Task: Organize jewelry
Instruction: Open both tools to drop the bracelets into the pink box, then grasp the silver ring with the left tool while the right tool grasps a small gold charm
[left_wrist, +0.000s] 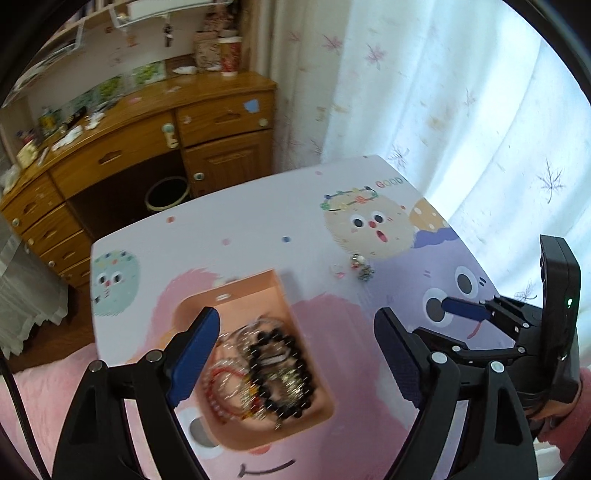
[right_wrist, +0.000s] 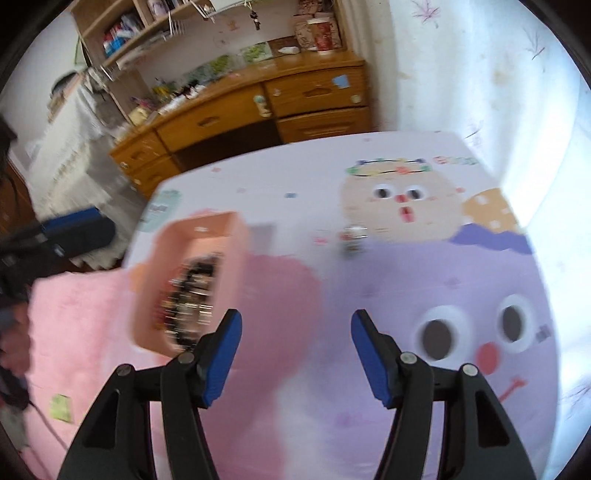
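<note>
A: Table first, the one with the cartoon print, carrying everything we care about. The peach tray sits toward its near left, and we read that as the collecting place, since the bracelets are already heaped inside it: a dark beaded one, some red strands, silvery bits.

B: And the stragglers?

A: A few small trinkets lie loose on the print, well apart from the tray, near the beige face. A small ring sits just beside them. We judge those are what is left to gather.

B: How do we hold the tools?

A: Our left gripper tilts steeply down over the tray, jaws wide apart, nothing between the pads; the bracelets only show through the gap below. Our right gripper also points down, at bare purple print, jaws apart and empty. In the left view it sits at the right edge, a pink sleeve behind it.

B: Blurred?

A: The right view is, so we cannot name the trinkets.
</note>
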